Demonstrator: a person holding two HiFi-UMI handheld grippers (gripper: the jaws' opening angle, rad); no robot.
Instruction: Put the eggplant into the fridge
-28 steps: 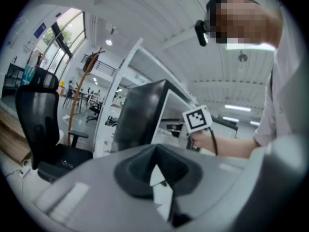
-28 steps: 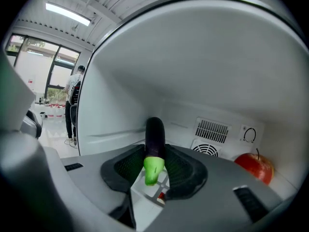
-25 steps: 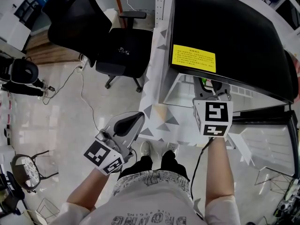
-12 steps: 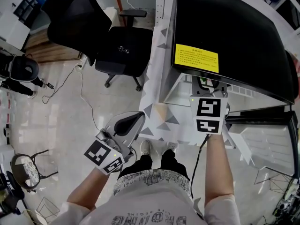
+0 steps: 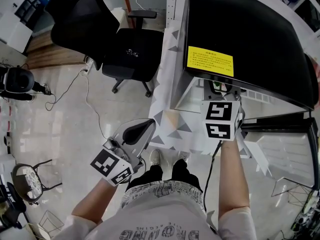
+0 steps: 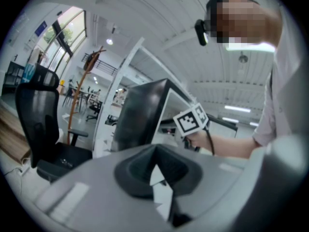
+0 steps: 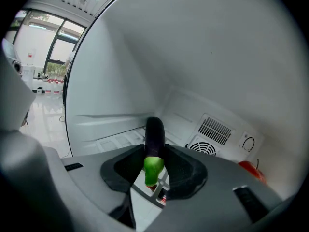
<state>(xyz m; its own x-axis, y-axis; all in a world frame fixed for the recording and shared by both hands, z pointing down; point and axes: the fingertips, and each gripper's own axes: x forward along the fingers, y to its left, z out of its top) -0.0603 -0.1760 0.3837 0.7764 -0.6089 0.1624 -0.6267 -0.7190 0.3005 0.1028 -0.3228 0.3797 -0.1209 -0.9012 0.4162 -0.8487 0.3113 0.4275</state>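
Two grippers show: our right gripper (image 7: 154,159) pinches the eggplant (image 7: 155,132), held inside the fridge (image 7: 217,57). Our left gripper (image 6: 155,154) is outside it, jaws pressed together on nothing.

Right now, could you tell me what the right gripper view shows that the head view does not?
Only the right gripper view: the eggplant clamped in the right gripper, and a vent grille on the back wall. Only the head view: the left gripper, an office chair, a yellow label. Both: the right gripper itself and the fridge interior.
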